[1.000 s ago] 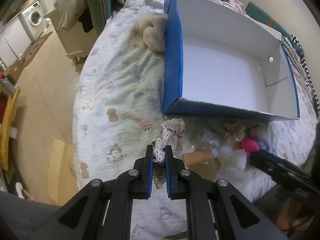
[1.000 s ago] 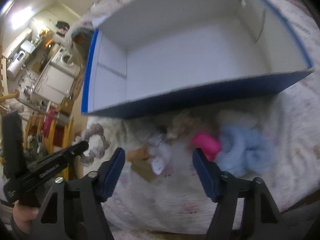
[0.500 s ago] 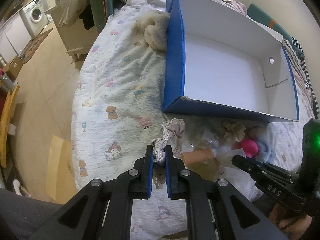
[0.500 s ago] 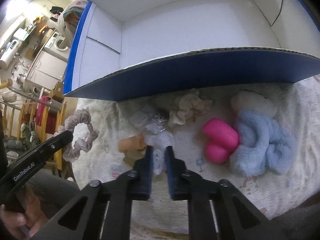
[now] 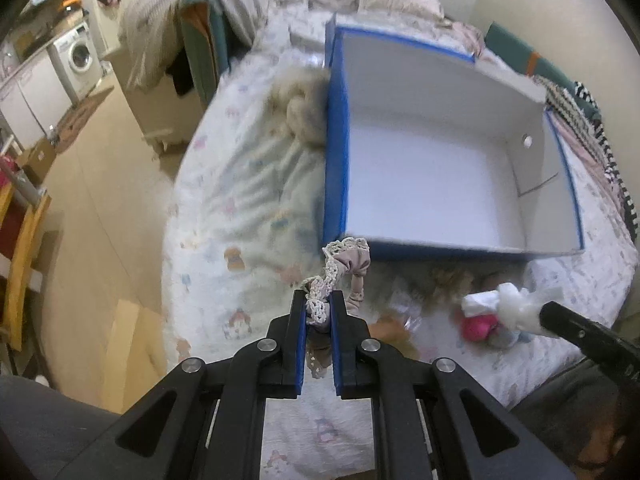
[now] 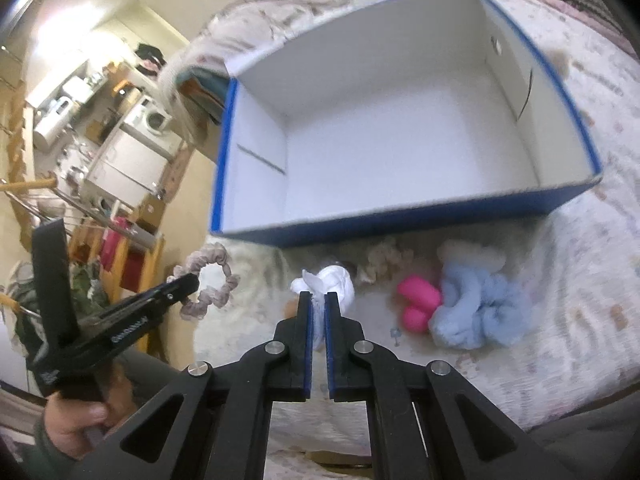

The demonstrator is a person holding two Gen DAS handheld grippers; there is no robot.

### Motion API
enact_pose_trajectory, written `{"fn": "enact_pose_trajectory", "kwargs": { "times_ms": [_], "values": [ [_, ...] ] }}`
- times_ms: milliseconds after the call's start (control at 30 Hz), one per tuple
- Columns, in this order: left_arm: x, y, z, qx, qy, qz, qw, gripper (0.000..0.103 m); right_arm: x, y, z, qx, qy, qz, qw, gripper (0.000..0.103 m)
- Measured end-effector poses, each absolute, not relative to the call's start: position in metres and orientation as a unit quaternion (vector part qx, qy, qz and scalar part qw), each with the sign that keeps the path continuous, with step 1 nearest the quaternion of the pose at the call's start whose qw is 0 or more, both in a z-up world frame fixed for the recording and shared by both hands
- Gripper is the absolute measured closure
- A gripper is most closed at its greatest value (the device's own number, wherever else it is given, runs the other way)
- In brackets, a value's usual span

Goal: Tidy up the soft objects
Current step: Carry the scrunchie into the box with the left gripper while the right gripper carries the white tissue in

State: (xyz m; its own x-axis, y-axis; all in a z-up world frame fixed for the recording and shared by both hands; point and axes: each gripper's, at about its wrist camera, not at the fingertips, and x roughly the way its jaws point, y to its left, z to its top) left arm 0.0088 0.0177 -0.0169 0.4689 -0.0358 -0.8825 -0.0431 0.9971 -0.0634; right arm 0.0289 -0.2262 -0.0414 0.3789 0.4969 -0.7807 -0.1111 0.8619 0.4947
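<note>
The left hand-held gripper (image 5: 319,312) pinches a lacy scrunchie (image 5: 344,264). The right hand-held gripper (image 6: 318,300) pinches a white cloth (image 6: 334,286). Only the right view shows the blue scrunchie (image 6: 478,312).

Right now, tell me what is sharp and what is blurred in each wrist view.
Left wrist view: the left gripper and its lace scrunchie are sharp, the bedspread smeared. Right wrist view: the right gripper is crisp, the blue box rim and blue scrunchie soft; fisheye bends both.
</note>
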Motion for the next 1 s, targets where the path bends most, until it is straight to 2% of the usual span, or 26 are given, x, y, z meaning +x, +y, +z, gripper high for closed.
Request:
{"fn": "enact_pose_trajectory", "kwargs": {
  "times_ms": [300,500,700,1000],
  "values": [
    [0.042,-0.01,0.027,-0.022,0.48,-0.022,0.877,0.093,0.043,-0.262,0.019,0.208,0.468,0.202,0.835,0.096],
    [0.079,-0.035,0.034,0.001,0.474,-0.039,0.88,0.093,0.076,-0.278,0.035,0.214,0.448,0.193,0.847,0.096],
    [0.11,-0.054,0.009,0.029,0.491,-0.046,0.869,0.093,0.106,-0.279,0.017,0.217,0.457,0.184,0.843,0.096],
    [0.133,-0.062,-0.044,0.033,0.516,-0.041,0.855,0.093,0.132,-0.278,-0.045,0.235,0.504,0.168,0.814,0.096]
  ]
}}
